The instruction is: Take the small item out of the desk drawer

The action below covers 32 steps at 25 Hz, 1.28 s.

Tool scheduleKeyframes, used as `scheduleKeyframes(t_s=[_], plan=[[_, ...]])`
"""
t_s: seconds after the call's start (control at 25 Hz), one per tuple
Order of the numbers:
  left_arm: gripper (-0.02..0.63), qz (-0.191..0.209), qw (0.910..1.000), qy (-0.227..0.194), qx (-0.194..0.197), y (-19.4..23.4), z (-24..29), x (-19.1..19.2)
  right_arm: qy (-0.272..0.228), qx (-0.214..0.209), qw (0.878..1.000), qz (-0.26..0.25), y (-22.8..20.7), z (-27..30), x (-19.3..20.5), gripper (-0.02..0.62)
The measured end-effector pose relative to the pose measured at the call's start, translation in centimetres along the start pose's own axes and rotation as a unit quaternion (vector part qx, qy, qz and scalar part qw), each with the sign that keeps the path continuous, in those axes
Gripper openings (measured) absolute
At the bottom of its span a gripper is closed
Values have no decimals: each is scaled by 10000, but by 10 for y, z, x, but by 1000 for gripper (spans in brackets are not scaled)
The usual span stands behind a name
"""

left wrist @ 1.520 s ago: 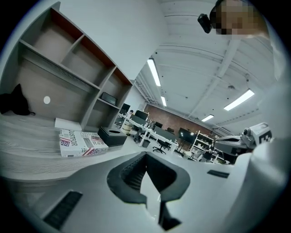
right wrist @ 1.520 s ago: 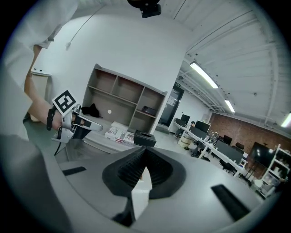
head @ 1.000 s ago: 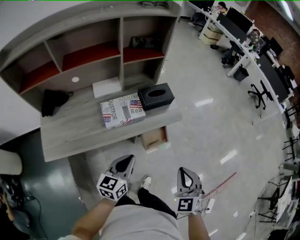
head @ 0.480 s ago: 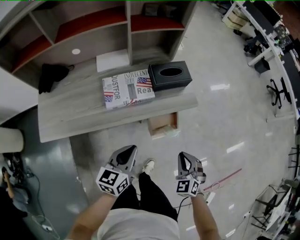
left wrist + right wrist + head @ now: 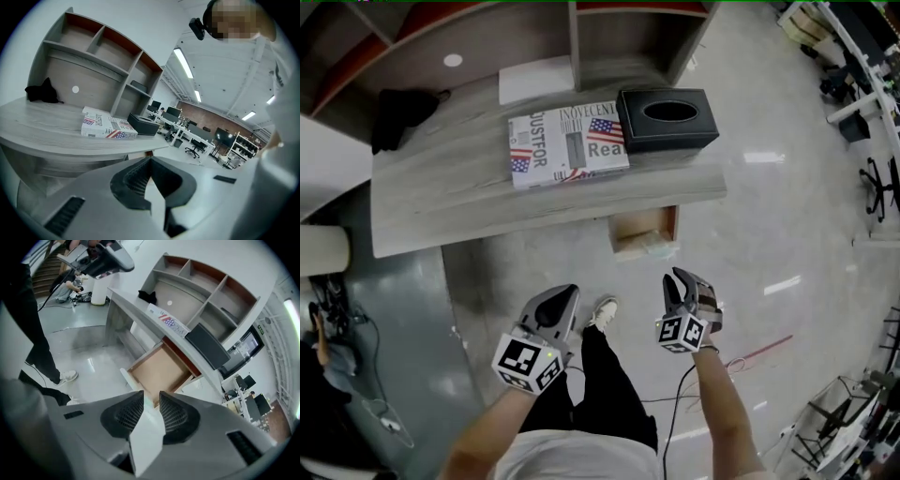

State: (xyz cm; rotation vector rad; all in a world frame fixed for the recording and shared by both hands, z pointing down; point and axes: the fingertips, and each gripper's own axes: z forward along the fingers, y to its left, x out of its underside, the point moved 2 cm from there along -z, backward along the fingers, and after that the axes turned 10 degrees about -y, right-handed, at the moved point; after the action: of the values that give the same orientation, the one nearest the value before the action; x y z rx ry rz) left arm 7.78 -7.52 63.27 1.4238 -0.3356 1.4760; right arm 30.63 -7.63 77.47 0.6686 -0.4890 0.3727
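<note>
The grey desk (image 5: 487, 202) has its drawer (image 5: 644, 231) pulled out toward me, wooden-brown inside. In the right gripper view the drawer (image 5: 161, 367) shows a bare bottom; a pale patch lies at its front end, too small to identify. My right gripper (image 5: 677, 278) hangs over the floor just short of the drawer's front. Its jaws (image 5: 151, 397) are opening, with nothing between them. My left gripper (image 5: 563, 295) is lower left, beside my legs. In the left gripper view the left gripper (image 5: 149, 161) is shut and empty, pointing along the desk edge.
On the desk lie a printed box (image 5: 568, 144), a black tissue box (image 5: 667, 119), a white sheet (image 5: 534, 78) and a black cloth (image 5: 403, 114). Open shelves rise behind. A red stick (image 5: 755, 352) and cables lie on the glossy floor at right.
The desk and drawer have come closer in the head view. My right gripper has risen toward the drawer and its jaws have parted. The left gripper has stayed shut.
</note>
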Motion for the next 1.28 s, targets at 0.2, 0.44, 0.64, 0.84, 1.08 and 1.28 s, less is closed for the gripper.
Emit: scheduleKeyframes(t_s=[0.2,0.44,0.64,0.84,1.08,1.28], plan=[[18,-179,9990,-96,-395,19,-3,13,216,-461,9976,-470,9,43,18,152],[18,-401,9978,-114,-518,29,13,31,377,-929,9905,-947,20,81,35,193],[18,-501,9969,-83,-600,40,22,46,500,-1295,9820,-1283,26,102,48,213],[18,-602,9957,-97,-693,44,25,51,532,-1499,9761,-1482,27,110,54,215],[18,-623,9948,-134,-793,50,22,50,446,-1619,9720,-1644,32,115,49,156],[18,-611,9949,-171,-781,52,24,45,389,-1526,9738,-1643,28,108,41,32]])
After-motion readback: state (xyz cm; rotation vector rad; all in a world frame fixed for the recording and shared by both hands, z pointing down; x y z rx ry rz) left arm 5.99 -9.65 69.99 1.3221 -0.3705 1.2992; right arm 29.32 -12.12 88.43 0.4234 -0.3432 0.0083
